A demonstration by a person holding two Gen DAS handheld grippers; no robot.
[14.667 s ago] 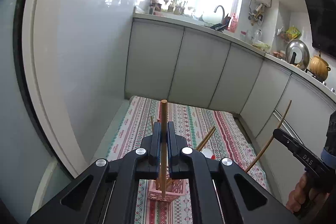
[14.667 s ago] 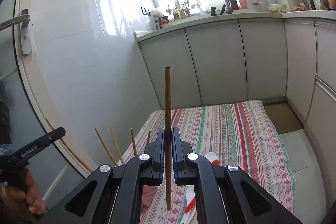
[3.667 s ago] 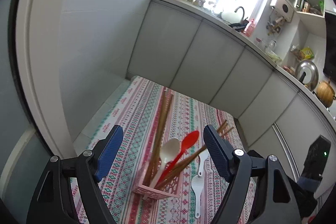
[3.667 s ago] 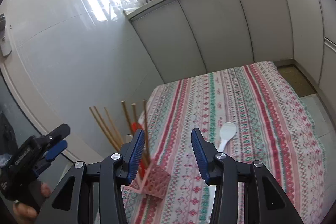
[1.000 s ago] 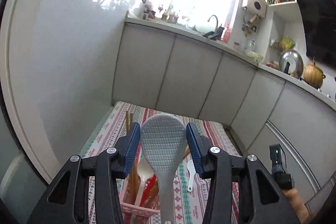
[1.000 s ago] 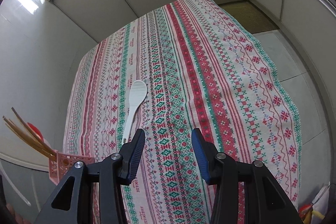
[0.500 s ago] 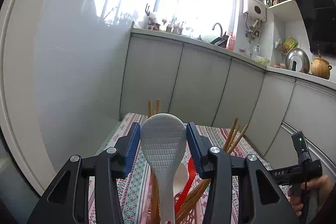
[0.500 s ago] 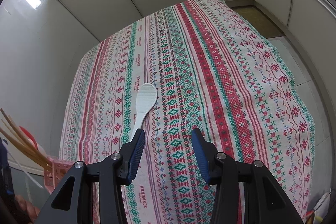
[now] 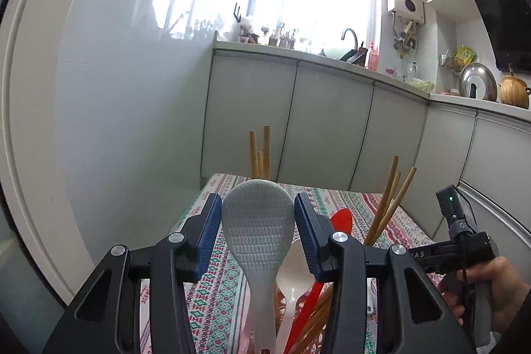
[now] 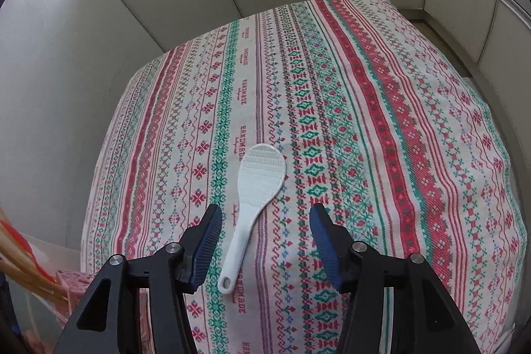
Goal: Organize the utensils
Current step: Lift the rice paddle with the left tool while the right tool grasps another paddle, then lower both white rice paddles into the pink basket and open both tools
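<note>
My left gripper [image 9: 258,214] is shut on the head of a white rice paddle [image 9: 259,241], held upright with its handle pointing down over the pink utensil holder [image 9: 282,299]. That holder contains wooden chopsticks [image 9: 388,198], a red spoon [image 9: 340,221] and a cream spoon [image 9: 295,274]. My right gripper [image 10: 265,221] points down at the table, and its jaws are opening. A second white rice paddle [image 10: 262,175] lies flat on the patterned tablecloth [image 10: 381,155], its handle between the fingers, untouched. The holder [image 10: 71,284] shows at the lower left of the right wrist view.
A person's hand [image 9: 491,291] holds the right gripper's handle at the right of the left wrist view. Grey cabinets [image 9: 325,128] run behind and to the right of the table. A white wall [image 9: 116,121] stands at the left. The tablecloth drops over the table edges [image 10: 511,221].
My left gripper has come down with the paddle, closer over the holder. My right gripper has moved in over the paddle on the cloth, and its jaws stand wider.
</note>
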